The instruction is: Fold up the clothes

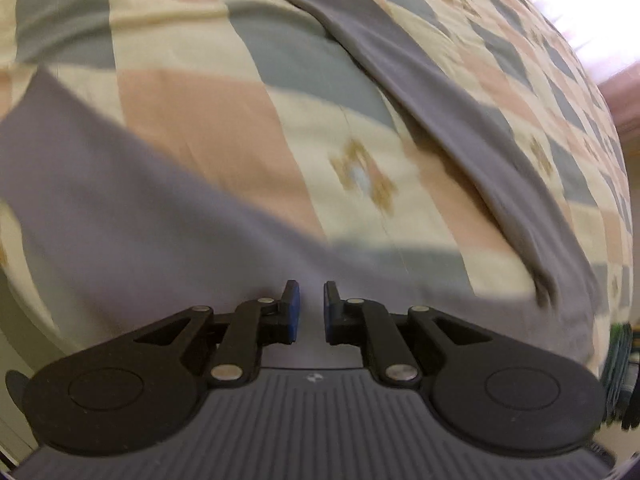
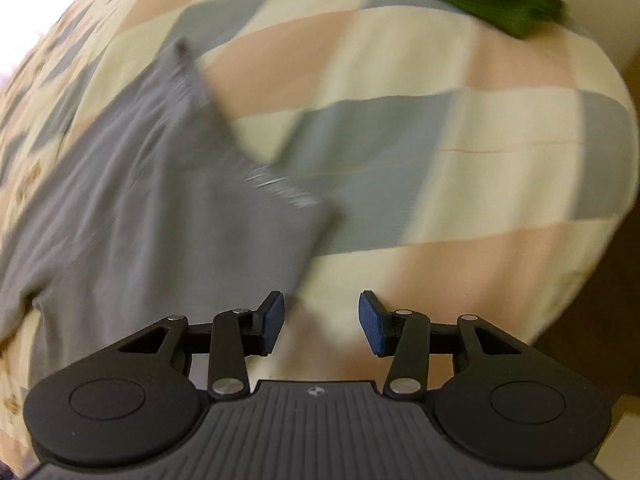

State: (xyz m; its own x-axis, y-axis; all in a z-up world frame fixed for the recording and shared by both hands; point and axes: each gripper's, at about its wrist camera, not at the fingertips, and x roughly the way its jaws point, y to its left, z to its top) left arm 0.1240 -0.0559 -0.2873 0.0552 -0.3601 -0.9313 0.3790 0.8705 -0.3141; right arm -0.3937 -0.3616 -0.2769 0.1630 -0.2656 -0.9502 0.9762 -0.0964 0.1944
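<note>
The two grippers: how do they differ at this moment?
The left gripper has its jaws almost shut; the right gripper has them apart. The left hangs over the grey garment; the right over the checked bedspread, beside it. Both have blue pads and point downward.

Checked bedspread in cream, peach and grey-blue, small floral motifs.
</note>
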